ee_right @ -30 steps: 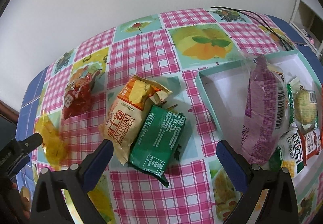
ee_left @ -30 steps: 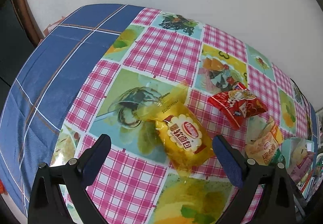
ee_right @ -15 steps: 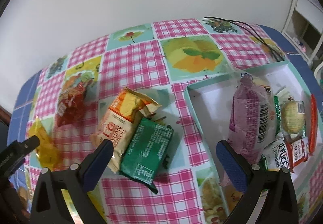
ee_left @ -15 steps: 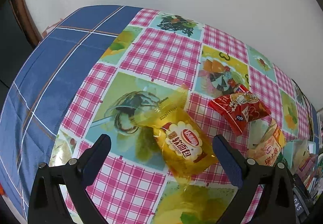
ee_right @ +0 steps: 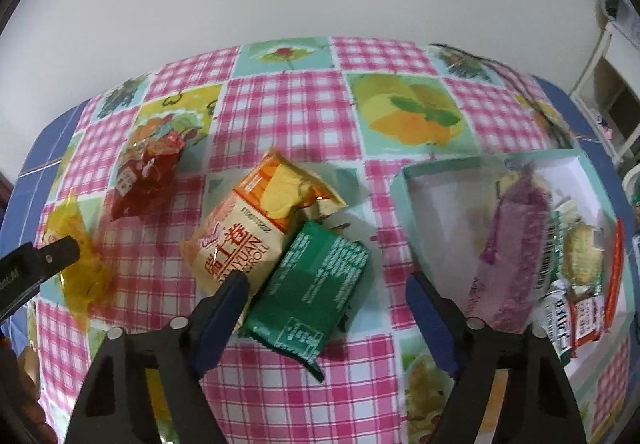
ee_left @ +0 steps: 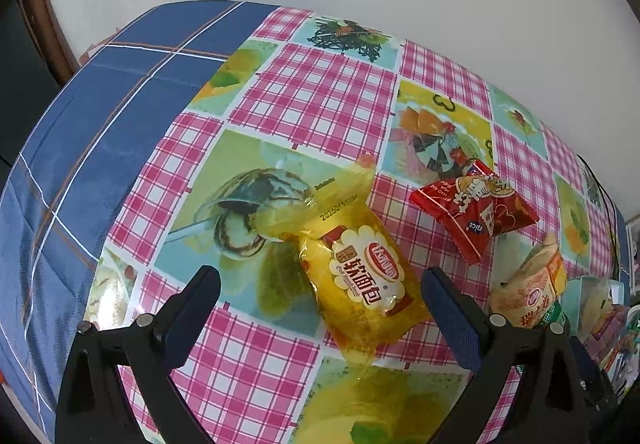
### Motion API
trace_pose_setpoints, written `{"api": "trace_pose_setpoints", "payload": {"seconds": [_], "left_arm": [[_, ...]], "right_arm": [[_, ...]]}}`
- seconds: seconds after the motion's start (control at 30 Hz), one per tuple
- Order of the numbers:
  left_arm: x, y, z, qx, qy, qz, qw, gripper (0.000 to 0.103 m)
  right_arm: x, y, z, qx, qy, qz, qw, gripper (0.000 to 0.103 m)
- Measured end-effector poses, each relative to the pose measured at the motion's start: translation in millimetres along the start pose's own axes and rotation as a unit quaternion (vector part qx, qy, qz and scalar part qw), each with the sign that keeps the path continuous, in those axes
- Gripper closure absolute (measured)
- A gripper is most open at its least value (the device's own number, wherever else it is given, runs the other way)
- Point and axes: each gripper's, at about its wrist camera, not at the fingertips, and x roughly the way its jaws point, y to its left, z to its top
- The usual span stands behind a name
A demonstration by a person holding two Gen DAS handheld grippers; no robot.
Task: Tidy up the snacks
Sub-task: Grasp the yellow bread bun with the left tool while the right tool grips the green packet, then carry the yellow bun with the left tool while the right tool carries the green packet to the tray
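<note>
In the left wrist view, the left gripper (ee_left: pixel 320 298) is at the bottom of the frame with its jaws spread wide, and it holds nothing. Between the blue pads lies the yellow transparent bread packet (ee_left: pixel 360 280), flat on the pink checked plastic tablecloth (ee_left: pixel 316 100). Further, to the right of centre, lies the red shiny snack packet (ee_left: pixel 476 210), apart from the yellow one.

In the right wrist view, the right gripper (ee_right: pixel 328 294) is also spread open and empty, low in the frame. Just beyond its pads lies the green foil snack packet (ee_right: pixel 314 290), touching the orange and cream roll packet (ee_right: pixel 256 234). At the right stands the shallow pale green cardboard box (ee_right: pixel 404 200), with the purple plastic snack bag (ee_right: pixel 510 258) inside it.
</note>
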Motion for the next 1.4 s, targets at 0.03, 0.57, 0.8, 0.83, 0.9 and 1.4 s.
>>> {"api": "trace_pose_setpoints", "payload": {"seconds": [0.03, 0.57, 0.8, 0.83, 0.9, 1.4], "left_arm": [[0.1, 0.3, 0.1, -0.001, 0.0, -0.001, 1.0, 0.003], [2.2, -2.0, 0.1, -0.008, 0.007, -0.034, 0.9994, 0.037], [0.9, -5.1, -1.5, 0.005, 0.018, -0.039, 0.9991, 0.053], [1.8, -5.7, -2.1, 0.007, 0.022, -0.035, 0.9991, 0.055], [4.1, -6.5, -4.1, 0.015, 0.032, -0.03, 0.9989, 0.056], [-9.1, 0.9, -28.0, 0.009, 0.059, -0.029, 0.9978, 0.061]], "right_arm": [[2.8, 0.2, -0.9, 0.001, 0.005, 0.003, 1.0, 0.024], [13.8, -1.0, -5.3, 0.011, 0.025, 0.016, 0.999, 0.06], [12.6, 1.1, -7.6, 0.004, 0.034, 0.021, 0.999, 0.061], [12.0, 1.5, -8.5, 0.001, 0.035, 0.021, 0.999, 0.061], [11.1, 2.4, -10.5, -0.002, 0.038, 0.022, 0.999, 0.061], [-0.5, -1.9, -32.9, -0.018, 0.064, 0.017, 0.998, 0.061]]}}
